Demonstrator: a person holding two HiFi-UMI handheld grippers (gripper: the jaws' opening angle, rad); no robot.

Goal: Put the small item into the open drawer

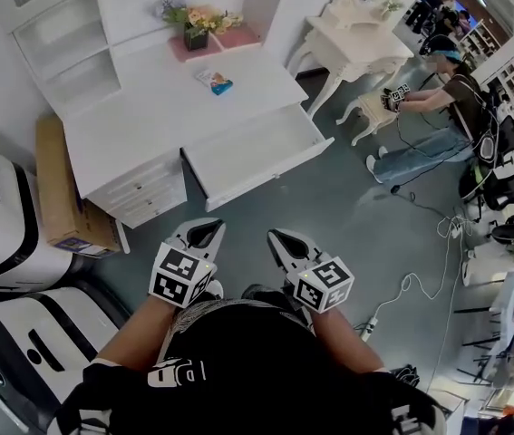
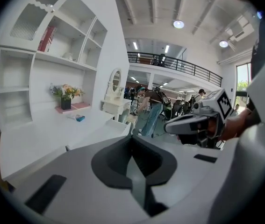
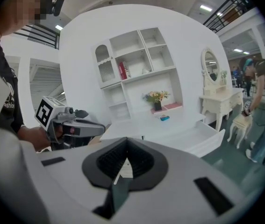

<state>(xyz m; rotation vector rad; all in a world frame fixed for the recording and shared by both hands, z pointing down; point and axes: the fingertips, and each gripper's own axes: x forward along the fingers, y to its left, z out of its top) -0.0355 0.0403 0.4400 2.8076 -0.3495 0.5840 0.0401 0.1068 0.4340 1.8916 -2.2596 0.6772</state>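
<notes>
The fingers of your left gripper (image 1: pixel 208 230) are pressing together with nothing between them, and the gripper is hanging low in front of you, well short of the white desk (image 1: pixel 139 125). The small item (image 1: pixel 214 82), a blue-and-white packet, is lying on the desktop almost straight ahead of that gripper, toward the back and near the flower pot (image 1: pixel 197 33). Its long axis seems to be running slantwise, from back left to front right, though it is too small to be sure. The open drawer (image 1: pixel 252 148) is jutting out below and to the right of the item, so it is sitting between you and the packet, more on your right side. Your right gripper (image 1: pixel 279 238) is likewise pinching shut on nothing, and it is pointing more at the drawer than at the item. Judging from this, your left gripper is standing slightly nearer for the pick. You are going to need to spread its fingers and reach forward across the desktop, with the drop then lying back toward you and to the right.
</notes>
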